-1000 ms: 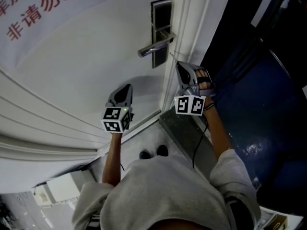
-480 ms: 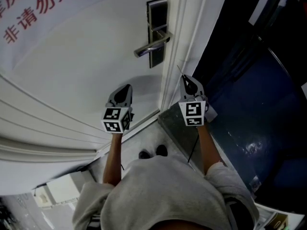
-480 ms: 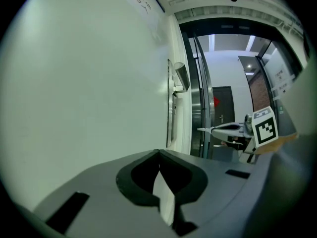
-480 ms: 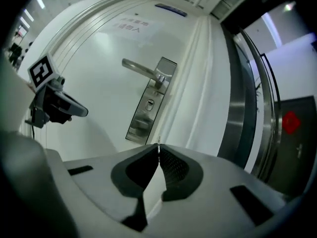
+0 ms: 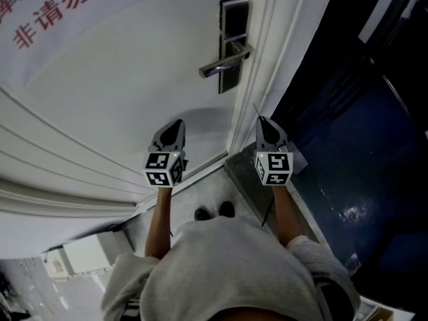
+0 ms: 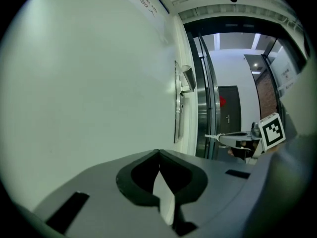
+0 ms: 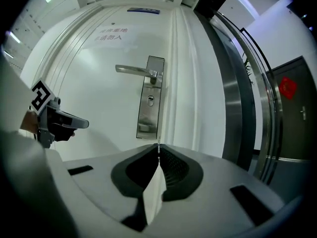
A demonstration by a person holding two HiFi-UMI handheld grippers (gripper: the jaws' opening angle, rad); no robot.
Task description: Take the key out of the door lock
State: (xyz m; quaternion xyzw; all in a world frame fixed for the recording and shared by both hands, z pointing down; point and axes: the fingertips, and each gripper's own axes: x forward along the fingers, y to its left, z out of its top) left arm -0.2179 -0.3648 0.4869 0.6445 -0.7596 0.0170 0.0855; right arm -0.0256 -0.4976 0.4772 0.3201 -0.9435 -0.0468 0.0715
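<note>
- White door (image 5: 134, 79) carries a steel lock plate (image 5: 233, 42) with a lever handle (image 5: 224, 63); the right gripper view shows the keyhole (image 7: 150, 100) with nothing projecting from it.
- Right gripper (image 5: 262, 122): jaws pressed together on a thin pale sliver that sticks out past the tips, judged to be the key (image 5: 256, 110); it is held well clear of the plate, below the handle and near the door edge.
- Left gripper (image 5: 177, 124): its 2 jaws meet tip to tip with nothing between them; it hangs beside the door face, apart from the lock; judged idle, since 1 gripper suffices for the pull.
- Judgement: extraction looks complete; a firm clamp is what keeps so slim an item from slipping.
</note>
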